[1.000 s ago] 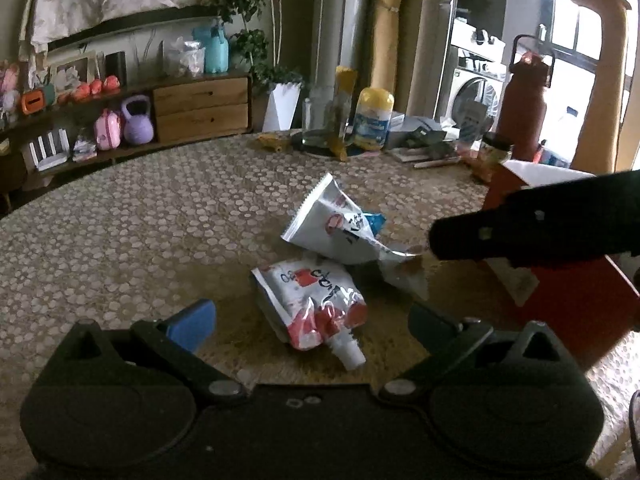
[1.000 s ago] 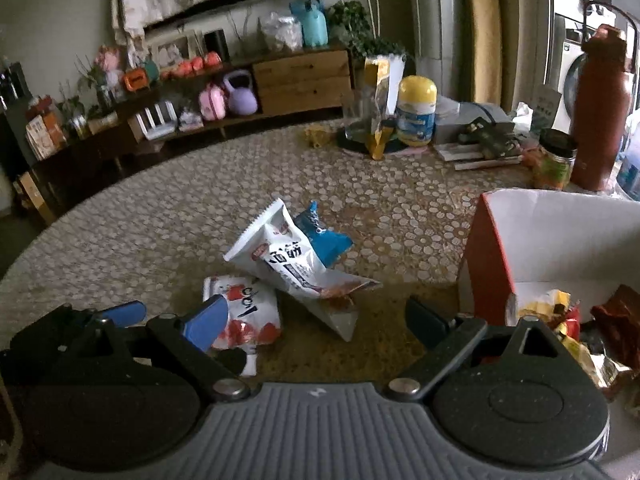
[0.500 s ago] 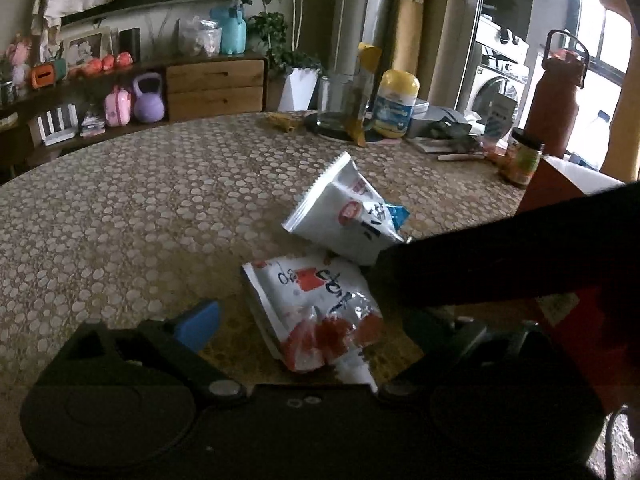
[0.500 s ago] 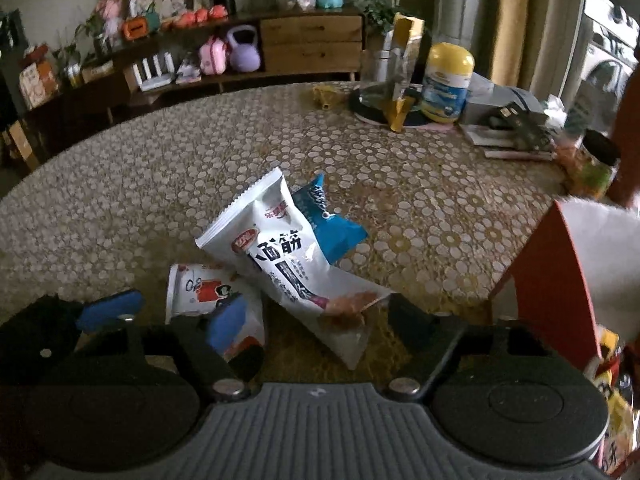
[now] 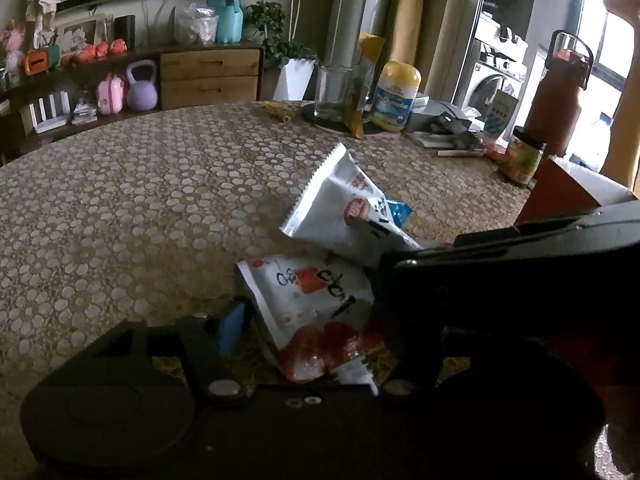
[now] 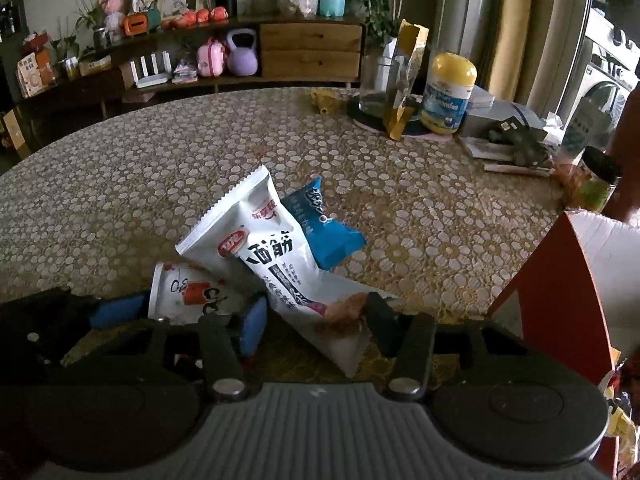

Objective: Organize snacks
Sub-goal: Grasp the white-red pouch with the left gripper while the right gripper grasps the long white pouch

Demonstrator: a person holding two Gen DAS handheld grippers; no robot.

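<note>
Left wrist view first: the left gripper (image 5: 316, 332) is low over the table (image 5: 140, 208), fingers apart, straddling the red-and-white pouch (image 5: 316, 308), which lies flat with its spout end toward the camera. Only the blue pad on one side shows; the other finger is hidden behind the dark body of the right gripper (image 5: 500, 280), which crosses in from the right. Behind the pouch lies the long white packet (image 5: 340, 208), a blue packet (image 5: 400, 212) peeking out just past it. The red box (image 5: 560, 196) stands at the right edge.

Over to the right wrist view: the right gripper (image 6: 316, 316) has its fingers spread on either side of the white packet's (image 6: 276, 256) near end, not clamped yet, by the look of it. The blue packet (image 6: 324, 228) sits tucked against it, and the pouch (image 6: 188, 296) lies partly under it on the left. The box (image 6: 560, 300) is at the right, with a few wrappers showing at its lower corner.

So, judging the score: some snacks look boxed already, and three are on the table waiting to go in.
</note>
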